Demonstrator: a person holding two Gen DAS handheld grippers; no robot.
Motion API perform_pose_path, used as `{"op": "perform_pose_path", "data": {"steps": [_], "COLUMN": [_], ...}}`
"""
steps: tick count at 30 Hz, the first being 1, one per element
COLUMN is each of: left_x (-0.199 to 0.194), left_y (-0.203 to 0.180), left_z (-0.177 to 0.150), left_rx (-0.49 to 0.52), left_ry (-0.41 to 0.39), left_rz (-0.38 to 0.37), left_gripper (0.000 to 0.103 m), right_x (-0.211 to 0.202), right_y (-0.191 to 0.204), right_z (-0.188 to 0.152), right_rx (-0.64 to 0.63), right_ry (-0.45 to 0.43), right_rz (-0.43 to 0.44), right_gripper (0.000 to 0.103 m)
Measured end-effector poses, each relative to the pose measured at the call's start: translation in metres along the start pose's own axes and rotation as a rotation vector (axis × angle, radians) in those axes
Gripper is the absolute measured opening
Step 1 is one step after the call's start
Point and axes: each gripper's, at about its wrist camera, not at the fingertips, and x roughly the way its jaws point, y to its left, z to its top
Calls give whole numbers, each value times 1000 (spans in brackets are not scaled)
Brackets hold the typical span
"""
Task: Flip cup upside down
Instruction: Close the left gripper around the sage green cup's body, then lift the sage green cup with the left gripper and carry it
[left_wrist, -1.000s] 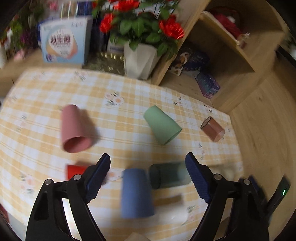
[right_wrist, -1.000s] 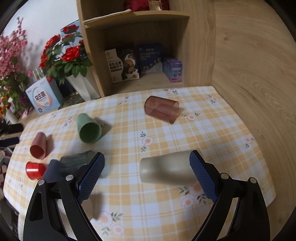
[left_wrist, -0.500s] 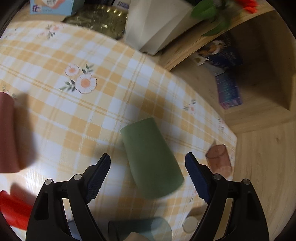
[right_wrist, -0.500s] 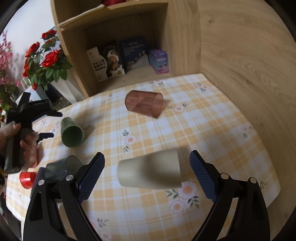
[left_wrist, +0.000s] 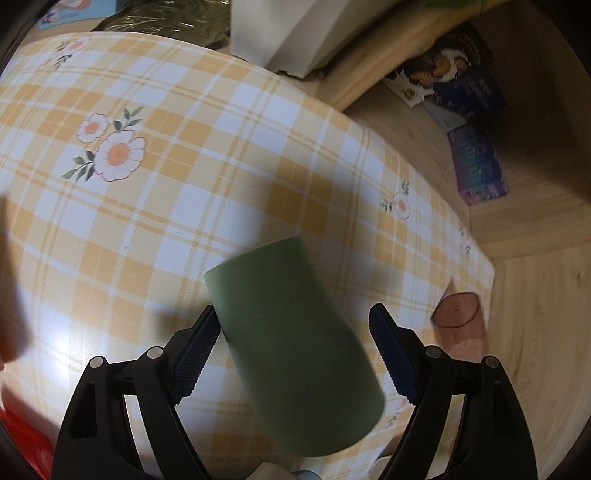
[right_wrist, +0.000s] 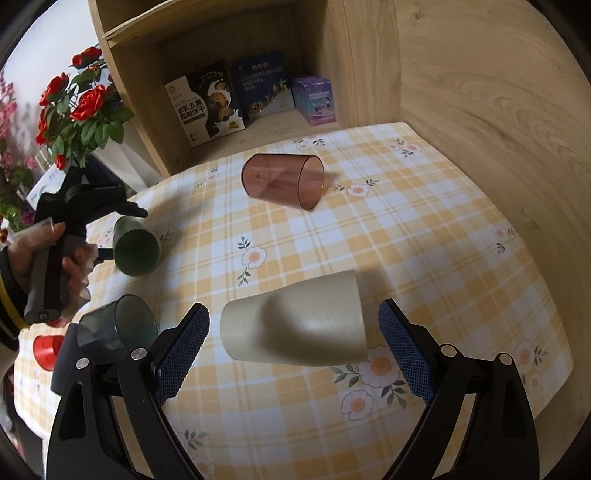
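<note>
Left claw (left_wrist: 295, 350) wide around toppled green cup (left_wrist: 295, 347).

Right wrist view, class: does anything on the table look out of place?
Yes. The beige cup, brown cup, green cup and grey cup all lie tipped on their sides, none standing.

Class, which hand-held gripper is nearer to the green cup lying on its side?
Left. The left hand-held gripper straddles the green cup, open. The right hand-held gripper hangs over the beige cup, well apart.
</note>
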Motion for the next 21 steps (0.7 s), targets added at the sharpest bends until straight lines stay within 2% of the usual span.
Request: {"op": "perform_pose_path", "data": {"steps": [3,6,8,13,21], "left_x": [4,4,0,-19,-73], "left_y": [-4,-6,-9,-6,-2], "left_z": [-1,-3,-7,-14,-29], "left_rx": [35,59,99,143,212], "left_ry": [-4,1,-14,-50,-110], "left_rz": [16,-12,11,-19,-48], "left_gripper": [78,70,62,62,62], "right_x": [2,2,2,-3,-12], "right_y": [0,0,1,5,21], "right_z": [-2,-3,-3,-3,-8], "right_rx": [3,7,8,4,-1], "right_ry": [7,11,14,6,1], "right_rz": [3,4,7,19,51], "right_gripper": [90,90,90,90,90]}}
